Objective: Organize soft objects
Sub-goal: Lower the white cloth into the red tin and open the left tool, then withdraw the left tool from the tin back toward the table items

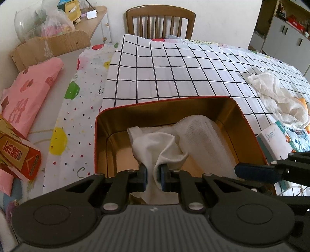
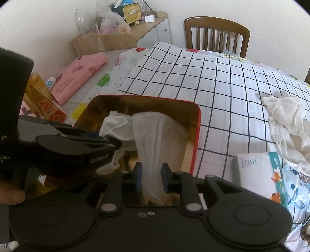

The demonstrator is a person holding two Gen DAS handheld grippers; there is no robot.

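Note:
A red tin point(image 1: 164, 102) with a gold inside stands on the checked cloth point(image 1: 174, 64). A plain white cloth point(image 1: 160, 143) hangs into it, with my left gripper point(image 1: 154, 174) shut on its near end. Beside it in the tin lies a gauzy mesh cloth point(image 2: 158, 131). The mesh cloth's near end runs between the parted pads of my right gripper point(image 2: 152, 178), which is open and does not squeeze it. A second crumpled gauze cloth point(image 2: 286, 120) lies loose on the table to the right. The left gripper point(image 2: 108, 143) also shows in the right wrist view, over the tin's left side.
A folded pink cloth point(image 1: 33, 87) and an orange carton point(image 1: 17, 155) lie left of the tin. A white box with a printed cover point(image 2: 255, 172) sits right of it. A wooden chair point(image 1: 160, 21) stands at the table's far edge, and a cluttered shelf point(image 1: 93, 17) stands at the back left.

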